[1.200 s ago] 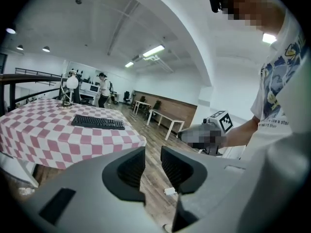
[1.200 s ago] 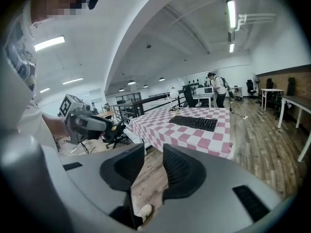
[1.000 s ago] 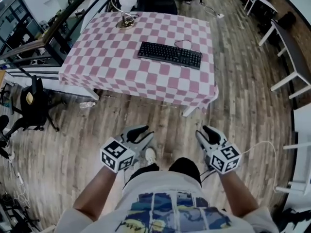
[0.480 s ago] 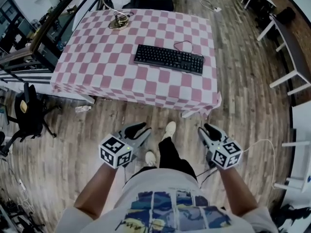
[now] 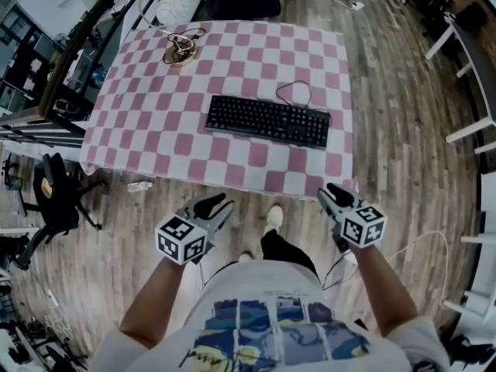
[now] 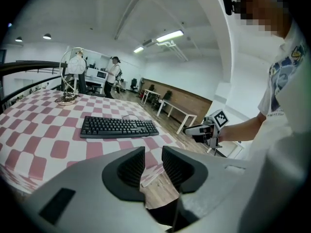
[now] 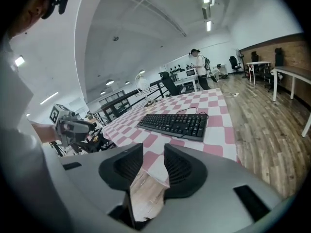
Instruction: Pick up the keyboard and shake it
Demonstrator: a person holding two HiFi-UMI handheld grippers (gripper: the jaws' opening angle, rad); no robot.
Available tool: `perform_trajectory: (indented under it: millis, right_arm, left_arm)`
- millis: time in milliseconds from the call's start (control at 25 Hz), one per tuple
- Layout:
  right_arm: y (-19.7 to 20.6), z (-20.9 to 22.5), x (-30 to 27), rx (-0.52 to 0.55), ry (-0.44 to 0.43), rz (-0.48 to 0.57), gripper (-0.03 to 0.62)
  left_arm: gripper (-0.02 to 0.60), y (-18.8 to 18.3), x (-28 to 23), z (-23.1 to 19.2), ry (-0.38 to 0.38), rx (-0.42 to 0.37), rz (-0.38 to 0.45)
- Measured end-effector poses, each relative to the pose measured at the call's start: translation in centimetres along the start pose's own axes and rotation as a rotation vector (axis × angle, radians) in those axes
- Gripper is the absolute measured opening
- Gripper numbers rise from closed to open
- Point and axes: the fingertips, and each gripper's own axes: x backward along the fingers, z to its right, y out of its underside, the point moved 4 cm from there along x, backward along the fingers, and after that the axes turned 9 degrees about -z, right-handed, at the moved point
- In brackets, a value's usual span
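Since the left gripper [image 5: 219, 205] and right gripper [image 5: 329, 194] both hang half-open and empty, well short of the keyboard [image 5: 267, 121] lying flat on the table [image 5: 155, 122], I'd take one short end each, clamp evenly, and mind the cable [image 5: 295, 91].

keyboard [image 5: 267, 121] 1 | table [image 5: 139, 115] 1 | left gripper [image 5: 218, 206], right gripper [image 5: 332, 194]: 2 | lamp [image 5: 180, 51] 1, perhaps

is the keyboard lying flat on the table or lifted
Lying flat: the keyboard rests on the checked table, its cable looped behind, nothing lifting it.
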Motion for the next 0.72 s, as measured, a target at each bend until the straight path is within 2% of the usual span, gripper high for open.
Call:
perform_trajectory:
  millis: [360, 520, 720]
  right_arm:
    - [-3.2, 10.2, -5.6, -0.104, -0.012, -0.053, 0.152]
    - [-4.1, 13.2, -7.9, -0.158, -0.008, -0.073, 0.164]
    - [-6.3, 15.5, -10.0, -0.246, -0.025, -0.051, 0.182]
  left_arm:
    - [0.118, -5.3, -5.8, -6.5, -0.074, 0.011, -0.093]
    - [0.127, -6.4, -7.4, -10.0, -0.078, 0.020, -0.128]
    - [0.149, -7.7, -9.2, -15.7, -0.068, 0.060, -0.158]
